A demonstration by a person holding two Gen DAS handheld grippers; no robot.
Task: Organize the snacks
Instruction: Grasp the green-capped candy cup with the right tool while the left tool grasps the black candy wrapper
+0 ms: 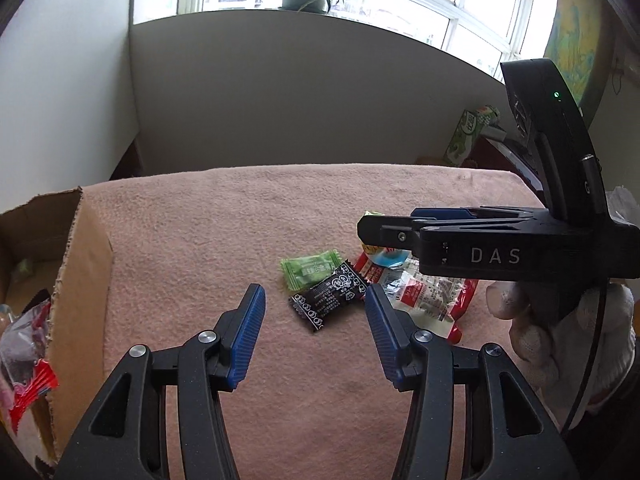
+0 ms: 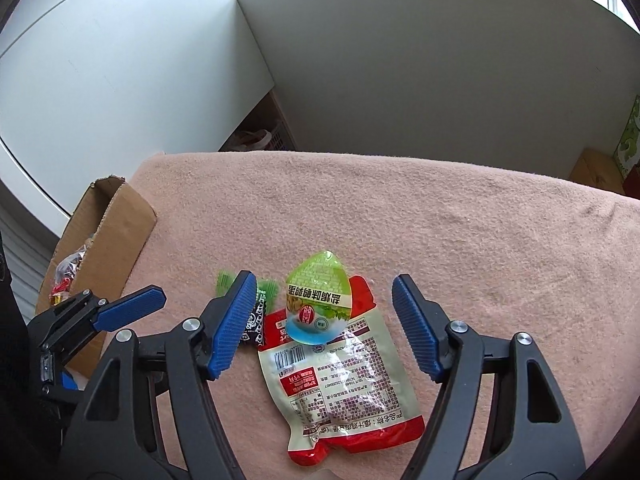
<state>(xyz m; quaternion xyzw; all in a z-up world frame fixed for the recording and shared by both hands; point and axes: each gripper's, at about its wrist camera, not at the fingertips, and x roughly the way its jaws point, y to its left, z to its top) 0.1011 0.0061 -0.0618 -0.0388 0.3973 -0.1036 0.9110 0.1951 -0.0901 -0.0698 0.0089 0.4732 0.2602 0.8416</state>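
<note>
Now our right hand-held gripper [image 2: 324,312] hangs wide and empty, jaws straddling the green pouch [image 2: 319,304] that lies on the red bag [image 2: 340,392]; the bag's long axis runs toward us. Our left hand-held gripper [image 1: 316,316], half open and empty, points at the black sachet [image 1: 326,294] just ahead, with the green sachet [image 1: 308,270] beyond. The box [image 1: 80,264] sits left on the pink surface [image 1: 224,216].
</note>
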